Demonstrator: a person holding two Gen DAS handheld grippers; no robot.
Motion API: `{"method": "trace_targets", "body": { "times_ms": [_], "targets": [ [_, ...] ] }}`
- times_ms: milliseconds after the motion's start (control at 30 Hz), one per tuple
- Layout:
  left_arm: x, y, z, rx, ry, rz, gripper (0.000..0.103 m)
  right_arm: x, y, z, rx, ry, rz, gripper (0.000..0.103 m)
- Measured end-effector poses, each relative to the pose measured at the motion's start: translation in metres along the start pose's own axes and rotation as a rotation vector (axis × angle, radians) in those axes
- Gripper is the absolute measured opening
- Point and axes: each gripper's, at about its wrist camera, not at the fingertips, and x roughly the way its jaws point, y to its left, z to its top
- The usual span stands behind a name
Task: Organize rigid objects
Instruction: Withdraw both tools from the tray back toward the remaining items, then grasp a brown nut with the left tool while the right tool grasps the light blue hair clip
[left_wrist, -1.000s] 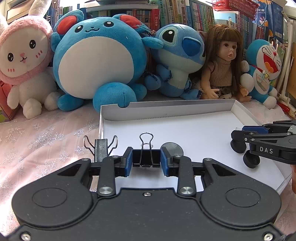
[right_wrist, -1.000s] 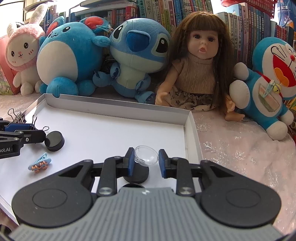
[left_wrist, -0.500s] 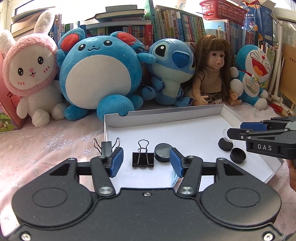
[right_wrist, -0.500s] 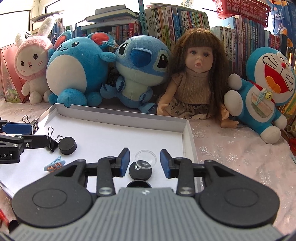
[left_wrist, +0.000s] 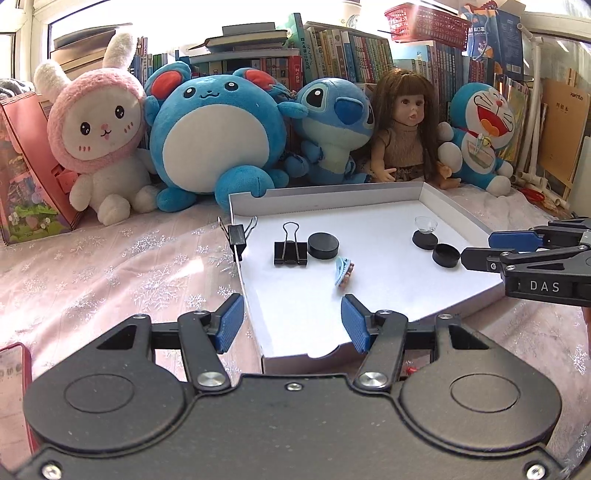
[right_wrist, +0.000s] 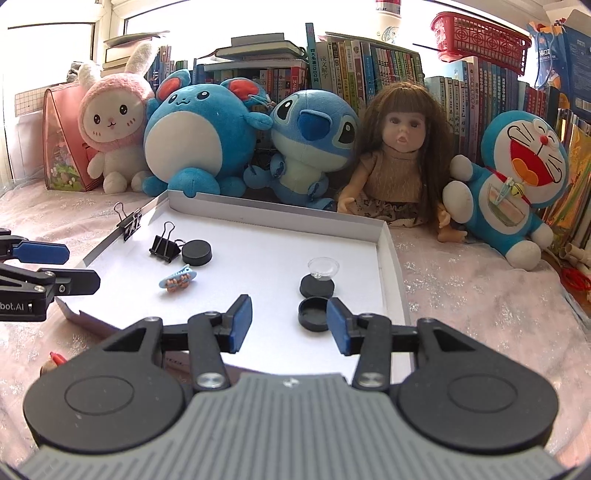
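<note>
- The left claw (left_wrist: 292, 321) hangs over the near left corner of the white tray (left_wrist: 332, 201), jaws opening, nothing between them.
- The right claw (right_wrist: 290, 319) hangs over the near right edge, jaws opening and empty, a black cap (right_wrist: 313, 314) just beyond its right pad.
- Judged: both have let go; the next move calls for choosing another piece.
- Farther in lie a binder clip (left_wrist: 290, 248), black disc (left_wrist: 323, 245) and blue hair clip (left_wrist: 343, 271).

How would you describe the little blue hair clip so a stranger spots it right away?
Look inside the shallow white tray in front of the plush toys. Just nearer the camera than the binder clip and black disc lies the hair clip, the only light blue toothed piece.
</note>
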Motion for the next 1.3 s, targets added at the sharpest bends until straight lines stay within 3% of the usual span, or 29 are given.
{"method": "trace_targets", "body": {
  "times_ms": [467, 800, 1067, 1300],
  "targets": [
    [-0.039, -0.005, -0.05, 0.013, 0.052, -0.057, 0.043, -0.038, 0.038, -0.04, -0.081, 0.039, 0.059, 0.061],
    [-0.053, -0.009, -0.058, -0.011, 0.054, -0.092, 0.039, -0.051, 0.046, -0.053, -0.062, 0.059, 0.088, 0.061],
    [-0.044, -0.016, -0.065, -0.009, 0.086, -0.107, 0.03, -0.051, 0.055, -0.061, -0.072, 0.085, 0.109, 0.061],
    [-0.039, -0.024, -0.067, 0.021, 0.068, -0.096, 0.024, -0.046, 0.061, -0.062, -0.055, 0.091, 0.115, 0.06]
  ]
}}
